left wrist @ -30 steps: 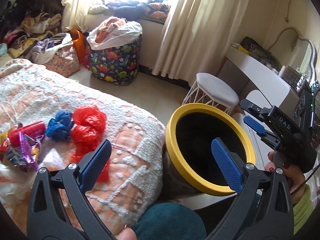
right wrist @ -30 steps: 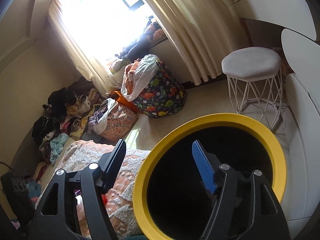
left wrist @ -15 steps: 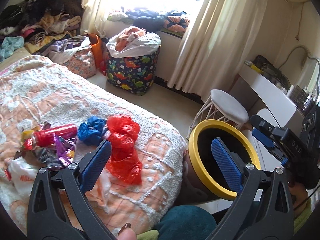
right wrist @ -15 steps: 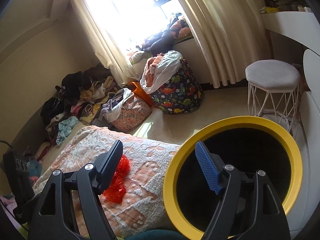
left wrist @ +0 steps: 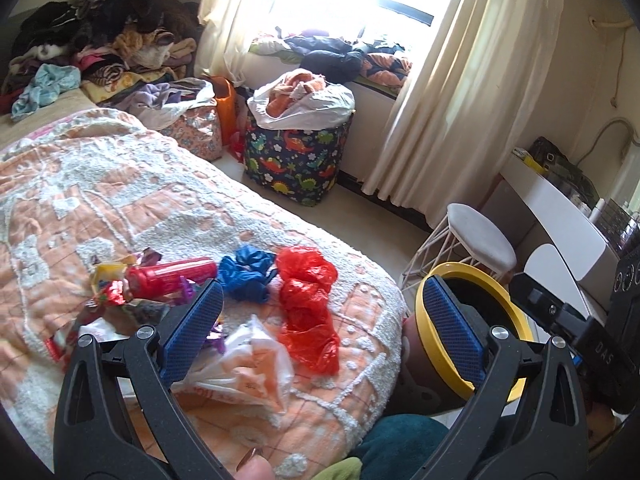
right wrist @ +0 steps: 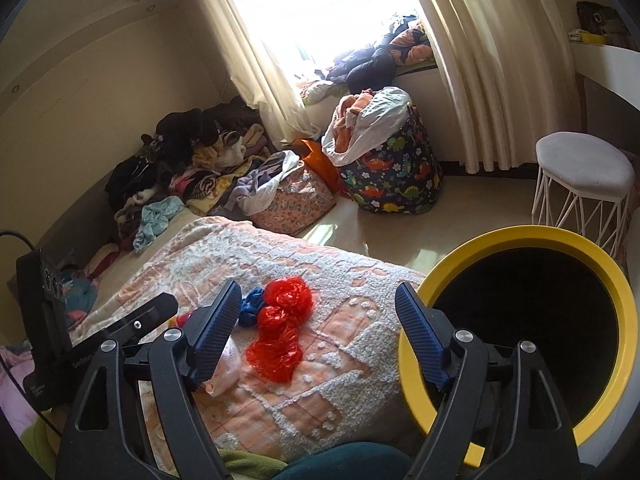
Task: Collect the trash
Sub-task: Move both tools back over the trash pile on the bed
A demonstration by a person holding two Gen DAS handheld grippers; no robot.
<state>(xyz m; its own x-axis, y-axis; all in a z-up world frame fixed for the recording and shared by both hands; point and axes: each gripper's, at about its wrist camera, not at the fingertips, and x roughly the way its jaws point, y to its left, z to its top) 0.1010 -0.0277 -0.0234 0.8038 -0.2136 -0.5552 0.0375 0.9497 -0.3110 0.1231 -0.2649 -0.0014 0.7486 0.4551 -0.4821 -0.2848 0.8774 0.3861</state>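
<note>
Both tongs stand wide apart and empty: the left gripper [left wrist: 320, 328] hangs low in frame over the trash, probably to pick. A clear bag [left wrist: 248, 364] lies nearest, the red bag [left wrist: 308, 304] mid-frame. The right gripper [right wrist: 320, 340] waits beside the yellow-rimmed bin [right wrist: 528, 244], lower right. Nothing blocks the reach.

Quilted bed [left wrist: 120, 200] (red bag [left wrist: 308, 304], blue bag [left wrist: 246, 276], wrappers [left wrist: 116, 292])
</note>
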